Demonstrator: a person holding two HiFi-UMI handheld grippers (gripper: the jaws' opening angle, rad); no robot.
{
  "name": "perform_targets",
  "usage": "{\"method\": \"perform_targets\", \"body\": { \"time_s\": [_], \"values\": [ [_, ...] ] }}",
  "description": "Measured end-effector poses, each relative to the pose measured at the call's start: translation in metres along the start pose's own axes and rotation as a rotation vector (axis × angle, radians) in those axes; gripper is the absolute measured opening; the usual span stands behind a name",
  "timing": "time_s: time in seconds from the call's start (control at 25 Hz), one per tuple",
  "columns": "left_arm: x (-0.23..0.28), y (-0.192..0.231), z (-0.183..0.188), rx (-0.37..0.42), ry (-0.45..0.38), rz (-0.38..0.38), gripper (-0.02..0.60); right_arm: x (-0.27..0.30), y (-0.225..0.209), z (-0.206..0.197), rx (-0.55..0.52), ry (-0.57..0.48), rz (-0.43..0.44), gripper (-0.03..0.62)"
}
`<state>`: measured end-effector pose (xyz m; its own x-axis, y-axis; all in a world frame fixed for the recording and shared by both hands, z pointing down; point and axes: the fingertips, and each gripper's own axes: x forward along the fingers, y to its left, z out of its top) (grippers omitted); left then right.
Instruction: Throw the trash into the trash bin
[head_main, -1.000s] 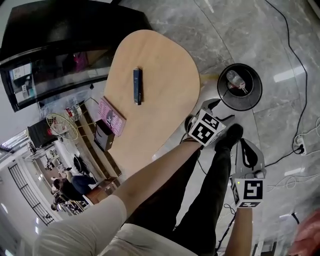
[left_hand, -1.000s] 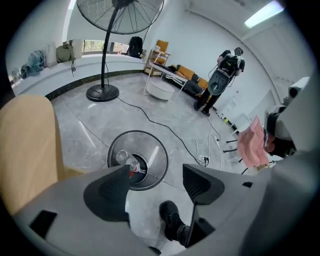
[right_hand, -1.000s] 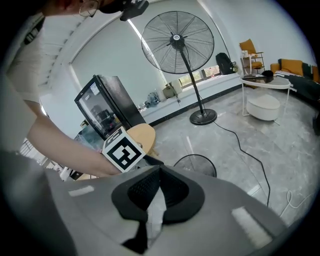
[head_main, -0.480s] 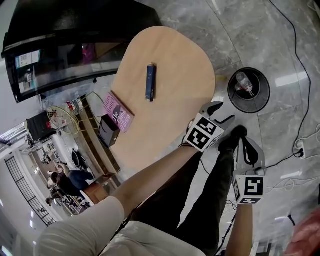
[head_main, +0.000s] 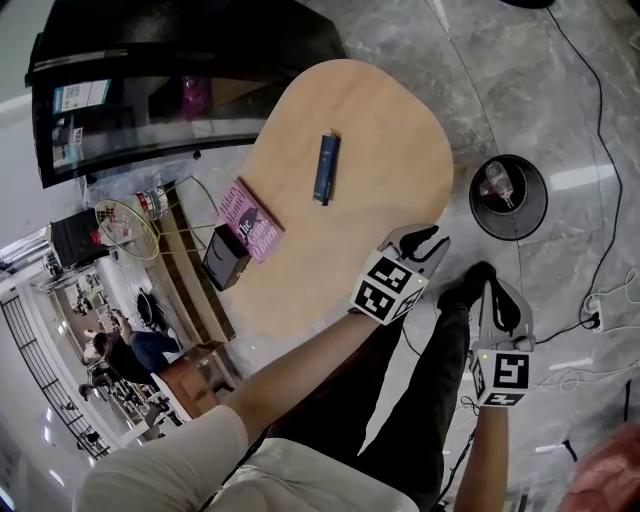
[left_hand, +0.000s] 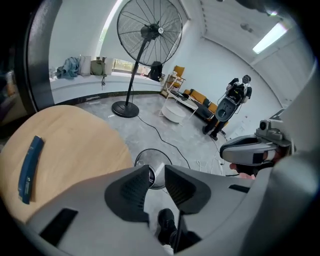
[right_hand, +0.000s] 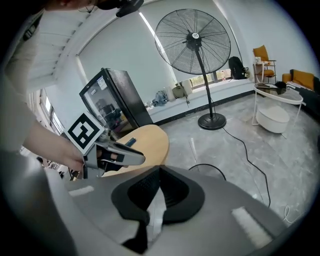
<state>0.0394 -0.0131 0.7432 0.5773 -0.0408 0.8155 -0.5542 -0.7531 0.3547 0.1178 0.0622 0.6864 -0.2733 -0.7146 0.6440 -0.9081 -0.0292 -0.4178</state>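
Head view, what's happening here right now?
A person holds a claw in each hand beside a table. A bottle lies in the bin on the floor. The left claw, empty, has just been closing; the right claw is shut on nothing. A blue object lies on the table, untouched.

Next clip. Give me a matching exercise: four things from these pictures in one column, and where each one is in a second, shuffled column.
Things
1. clear plastic bottle
2. dark blue flat object
3. pink book
4. pedestal fan

Places
a. lying on the wooden table
b. standing on the floor
c. inside the black trash bin
d. off the table's edge, beside the black box

Pairs: 1-c, 2-a, 3-d, 4-b
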Motion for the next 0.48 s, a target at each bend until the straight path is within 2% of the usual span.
{"method": "perform_targets", "body": {
  "time_s": [0.24,0.48],
  "values": [
    [-0.045,0.028,-0.002,-0.057,-0.060,0.071,0.030,0.009,0.027,0.009,-0.032,0.013,0.036,0.011],
    [-0.082,0.053,-0.011,-0.115,-0.096,0.109,0.008,0.024,0.059,0.017,-0.062,0.029,0.081,0.011]
  ]
}}
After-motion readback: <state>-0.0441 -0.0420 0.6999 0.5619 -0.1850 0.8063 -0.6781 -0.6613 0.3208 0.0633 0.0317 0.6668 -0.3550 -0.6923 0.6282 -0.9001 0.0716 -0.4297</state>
